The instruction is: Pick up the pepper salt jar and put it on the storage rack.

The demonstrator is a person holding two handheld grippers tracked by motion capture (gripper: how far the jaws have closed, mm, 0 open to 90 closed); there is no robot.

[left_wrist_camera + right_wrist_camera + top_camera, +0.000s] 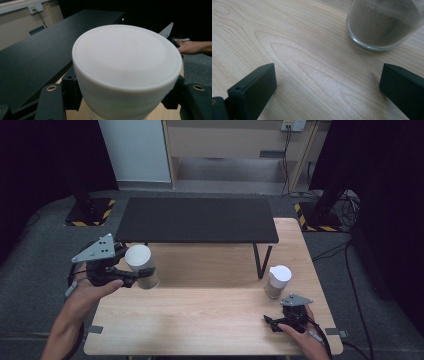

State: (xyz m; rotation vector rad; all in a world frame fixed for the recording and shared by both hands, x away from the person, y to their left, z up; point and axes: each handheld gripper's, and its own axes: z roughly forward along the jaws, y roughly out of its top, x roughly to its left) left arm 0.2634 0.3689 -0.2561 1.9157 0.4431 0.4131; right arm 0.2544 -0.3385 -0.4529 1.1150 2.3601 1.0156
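A glass jar with a white lid (141, 266) hangs above the left side of the wooden table (210, 320), clamped in my left gripper (131, 276). In the left gripper view the white lid (127, 60) sits between the two black jaws, which press its sides. A second jar with a white lid (278, 281) stands on the table at the right, by the shelf's leg. My right gripper (269, 322) rests low on the table just in front of that jar, jaws open with bare wood between them. The jar's glass base (382, 25) lies ahead of it, to the right.
A low black shelf (197, 220) spans the back of the table on thin legs (261, 261). Grey carpet surrounds the table. Black stands with yellow-striped bases (90, 212) flank the back corners.
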